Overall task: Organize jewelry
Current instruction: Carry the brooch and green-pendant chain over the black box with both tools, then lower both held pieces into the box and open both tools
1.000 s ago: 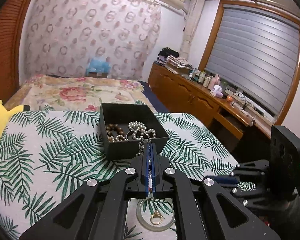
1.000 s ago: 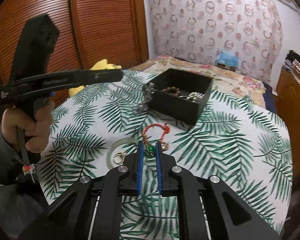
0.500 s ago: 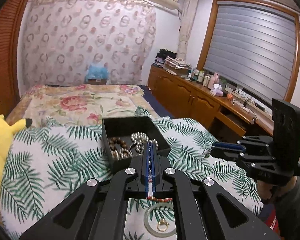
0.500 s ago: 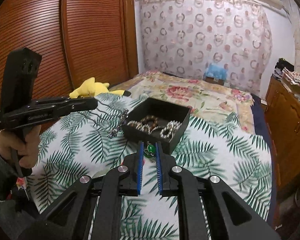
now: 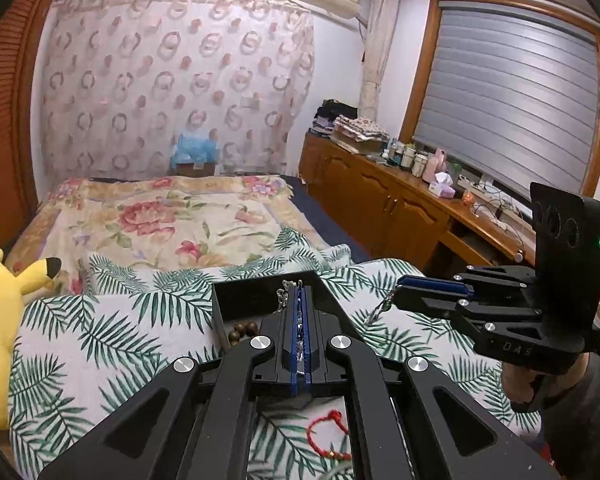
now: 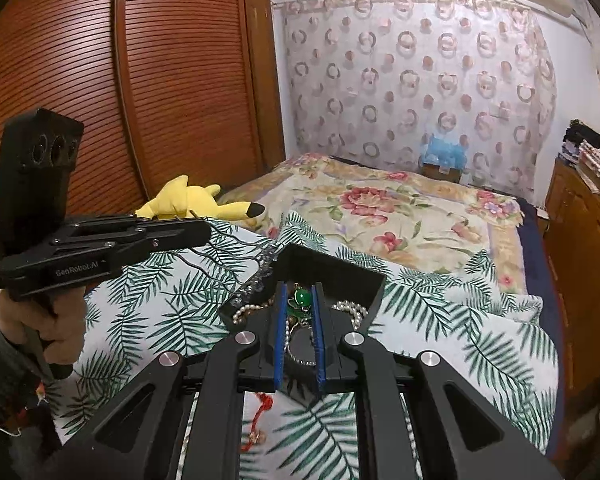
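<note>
A black jewelry box [image 6: 342, 278] stands on the palm-leaf cloth and holds pearl strands [image 6: 350, 308] and brown beads [image 5: 240, 330]. My left gripper [image 5: 298, 292] is shut on a silver chain [image 5: 284, 292] over the box [image 5: 256, 300]; the chain hangs by the box's near corner in the right wrist view [image 6: 256, 280]. My right gripper [image 6: 298, 290] is shut on a green-stone pendant [image 6: 300, 300] and holds it above the box. From the left wrist view the right gripper [image 5: 400, 282] trails a chain [image 5: 378, 308]. A red cord bracelet [image 5: 328, 432] lies on the cloth below.
A yellow plush toy [image 5: 4, 304] lies at the left edge of the cloth. A floral bedspread [image 6: 388, 208] stretches behind. Wooden cabinets [image 5: 380, 204] run along the right wall, and a slatted wooden wardrobe [image 6: 140, 100] stands at the left.
Both grippers have risen and moved forward over the box, each still holding its piece. The right gripper has lifted the green pendant off the cloth. The red bracelet stays on the cloth.
</note>
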### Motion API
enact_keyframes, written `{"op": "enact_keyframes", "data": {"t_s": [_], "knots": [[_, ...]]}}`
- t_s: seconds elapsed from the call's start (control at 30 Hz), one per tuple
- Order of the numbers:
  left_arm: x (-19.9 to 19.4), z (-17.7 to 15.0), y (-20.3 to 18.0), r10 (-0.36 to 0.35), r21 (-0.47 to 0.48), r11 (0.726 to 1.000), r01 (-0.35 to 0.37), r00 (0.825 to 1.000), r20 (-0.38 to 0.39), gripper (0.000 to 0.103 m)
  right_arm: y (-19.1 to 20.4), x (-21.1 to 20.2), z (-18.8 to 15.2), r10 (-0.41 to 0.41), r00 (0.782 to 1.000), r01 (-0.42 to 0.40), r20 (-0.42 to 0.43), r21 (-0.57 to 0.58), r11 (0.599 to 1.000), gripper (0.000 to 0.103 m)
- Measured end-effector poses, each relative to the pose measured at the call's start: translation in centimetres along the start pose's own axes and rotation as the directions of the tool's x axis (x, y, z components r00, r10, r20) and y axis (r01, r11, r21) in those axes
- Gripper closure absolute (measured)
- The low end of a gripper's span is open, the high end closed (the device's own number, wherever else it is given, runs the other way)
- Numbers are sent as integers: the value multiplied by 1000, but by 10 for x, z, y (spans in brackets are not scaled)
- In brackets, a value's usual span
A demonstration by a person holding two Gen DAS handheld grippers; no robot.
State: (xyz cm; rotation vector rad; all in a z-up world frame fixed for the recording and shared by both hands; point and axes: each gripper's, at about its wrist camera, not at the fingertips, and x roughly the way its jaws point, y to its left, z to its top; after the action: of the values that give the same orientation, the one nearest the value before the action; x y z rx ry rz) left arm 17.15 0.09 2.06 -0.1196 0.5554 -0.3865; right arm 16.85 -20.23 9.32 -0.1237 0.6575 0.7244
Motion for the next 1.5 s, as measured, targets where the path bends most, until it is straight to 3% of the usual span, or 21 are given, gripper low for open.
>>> {"op": "enact_keyframes", "data": {"t_s": [0.37,0.8,0.97,1.07,1.23,1.5], "knots": [[41,3,12,1,-6,1000,-1,998,-63,102,-22,48,-7,16,997,-14,-75,22,1000,87],[78,6,-6,-73,-7,997,73,990,-119,102,-46,52,-26,-20,994,25,-108,48,999,87],[89,5,-6,-65,0,998,66,987,-149,102,-48,54,-31,-19,993,26,-116,55,998,87],[89,3,0,-20,7,1000,22,987,-161,97,-46,53,-33,-20,993,26,-115,52,998,87],[75,0,4,44,28,999,-41,988,-148,70,-40,42,-38,-27,994,32,-106,48,998,87],[46,-12,-1,88,59,995,-81,987,-137,62,-19,22,-55,-42,993,47,-114,41,998,87]]}}
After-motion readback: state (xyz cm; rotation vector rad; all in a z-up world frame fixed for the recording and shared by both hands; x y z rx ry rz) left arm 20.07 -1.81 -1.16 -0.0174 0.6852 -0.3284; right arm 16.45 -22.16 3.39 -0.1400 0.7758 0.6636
